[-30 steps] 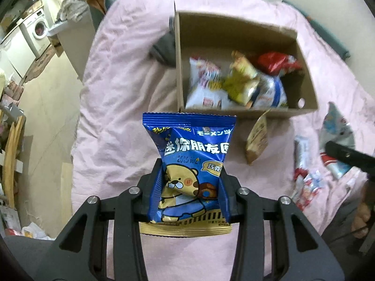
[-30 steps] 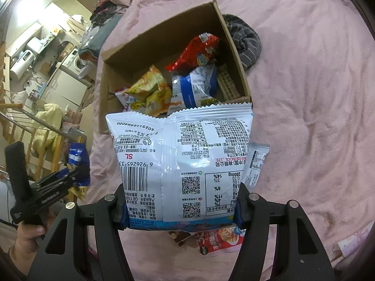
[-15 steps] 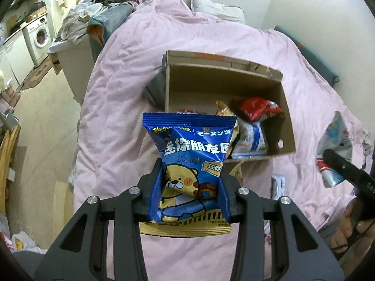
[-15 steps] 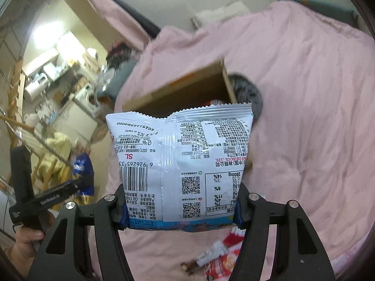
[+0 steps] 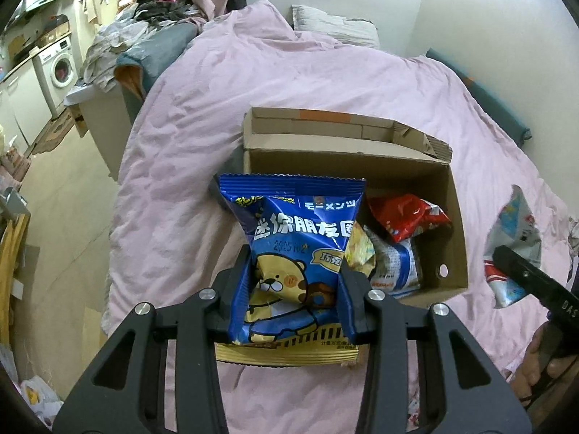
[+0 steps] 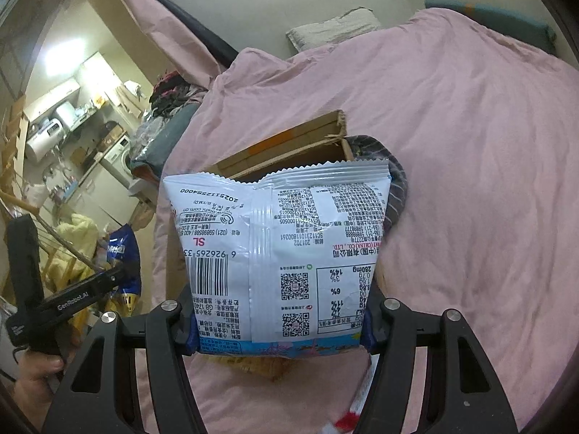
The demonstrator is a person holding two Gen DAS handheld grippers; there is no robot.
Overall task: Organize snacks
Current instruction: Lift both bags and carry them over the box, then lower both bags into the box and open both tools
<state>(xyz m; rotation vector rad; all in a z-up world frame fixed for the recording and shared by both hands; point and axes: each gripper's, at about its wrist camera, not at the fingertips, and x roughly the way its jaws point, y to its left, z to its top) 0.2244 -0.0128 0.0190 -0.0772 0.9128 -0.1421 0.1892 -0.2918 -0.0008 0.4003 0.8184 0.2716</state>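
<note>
Left claw (image 5: 295,285) pinches a blue bear-print packet (image 5: 293,253); right claw (image 6: 278,325) grips a white packet (image 6: 278,249).

Cardboard box (image 6: 289,144): mostly hidden behind white snack bag (image 6: 278,253). Wrappers (image 6: 354,412) at btm edge: blurred, cut off. Yellow packet (image 5: 358,249): part hidden behind blue bag (image 5: 293,253).

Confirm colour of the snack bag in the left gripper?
Blue bag with a yellow cartoon bear; clearest in left wrist view.
</note>
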